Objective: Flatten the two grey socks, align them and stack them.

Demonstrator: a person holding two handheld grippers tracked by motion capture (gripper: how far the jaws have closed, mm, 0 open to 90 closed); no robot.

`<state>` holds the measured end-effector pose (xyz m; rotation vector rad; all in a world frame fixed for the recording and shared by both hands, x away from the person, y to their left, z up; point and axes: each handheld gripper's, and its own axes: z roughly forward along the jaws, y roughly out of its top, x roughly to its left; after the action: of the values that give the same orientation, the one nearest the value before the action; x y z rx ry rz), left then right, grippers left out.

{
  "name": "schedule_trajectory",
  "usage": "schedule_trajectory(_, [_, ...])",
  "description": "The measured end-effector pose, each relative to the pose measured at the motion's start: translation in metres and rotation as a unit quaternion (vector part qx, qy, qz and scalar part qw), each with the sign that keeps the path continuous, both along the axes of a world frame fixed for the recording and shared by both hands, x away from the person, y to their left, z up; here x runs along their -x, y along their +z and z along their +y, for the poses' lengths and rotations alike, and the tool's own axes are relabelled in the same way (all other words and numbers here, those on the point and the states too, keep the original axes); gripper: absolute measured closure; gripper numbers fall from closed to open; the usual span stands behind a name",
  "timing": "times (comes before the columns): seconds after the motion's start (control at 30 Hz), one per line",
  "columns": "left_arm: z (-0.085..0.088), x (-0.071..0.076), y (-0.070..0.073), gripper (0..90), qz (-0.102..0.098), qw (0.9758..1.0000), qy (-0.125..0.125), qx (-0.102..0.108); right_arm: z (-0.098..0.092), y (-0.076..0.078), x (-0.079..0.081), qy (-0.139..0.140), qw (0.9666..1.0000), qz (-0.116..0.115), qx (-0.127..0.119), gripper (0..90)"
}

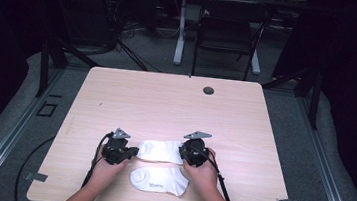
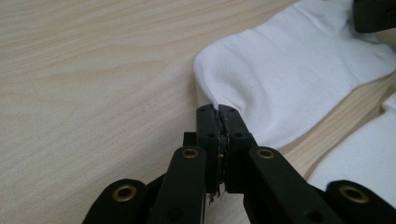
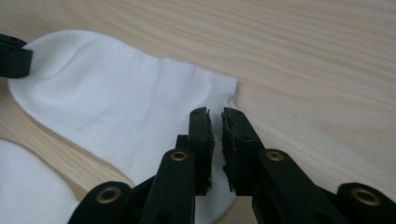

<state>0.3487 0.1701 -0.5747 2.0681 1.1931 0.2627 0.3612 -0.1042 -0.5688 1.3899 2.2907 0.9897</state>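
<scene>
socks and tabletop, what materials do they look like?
Far sock: white knit fabric, likely cotton blend; soft folds and matte surface show in the left gripper view. Near sock: same look, with faint grey print. Table: pale wood-grain top, probably laminate; the grain is even and slightly glossy.

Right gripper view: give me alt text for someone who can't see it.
The right gripper, jaws slightly apart, sits over the edge of a white sock lying flat on a light wooden table. A second sock shows at lower left.
</scene>
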Motion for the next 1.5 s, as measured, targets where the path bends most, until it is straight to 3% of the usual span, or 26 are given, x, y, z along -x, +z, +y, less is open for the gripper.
schedule_trajectory(0.1, [0.0,0.0,-0.001,88.6,0.0,1.0,-0.001,0.0,-0.001,-0.004,-0.003,-0.001,0.9999,0.004,0.012,81.3])
schedule_trajectory(0.3, [0.001,0.001,0.0,88.3,0.005,1.0,-0.003,0.0,-0.004,-0.006,-0.003,-0.007,1.0,0.004,-0.002,82.5])
schedule_trajectory(0.53, [0.003,0.0,0.008,77.7,0.0,0.9997,0.002,0.026,-0.006,-0.004,-0.002,-0.007,1.0,0.001,-0.004,79.9])
schedule_trajectory(0.63, [0.001,-0.004,0.011,73.4,-0.004,0.9997,0.007,0.022,-0.009,0.001,0.0,-0.008,0.9998,-0.006,-0.017,77.3])
schedule_trajectory(0.83, [-0.002,-0.014,0.005,70.0,0.0,0.9998,0.018,0.008,-0.016,0.003,-0.003,-0.019,0.9997,-0.011,-0.015,68.8])
schedule_trajectory(1.1, [-0.006,-0.019,0.002,78.0,0.01,0.9998,0.015,0.006,-0.021,-0.004,-0.008,-0.02,0.9993,0.012,-0.029,66.5])
schedule_trajectory(1.37, [-0.009,-0.02,0.004,88.1,0.007,0.9999,0.015,0.003,-0.015,-0.004,-0.005,-0.006,0.9996,0.011,-0.026,85.2])
schedule_trajectory(1.5, [-0.007,-0.018,0.009,89.0,0.003,0.9999,0.014,0.006,-0.018,0.001,-0.004,-0.001,0.9996,0.008,-0.028,86.0])
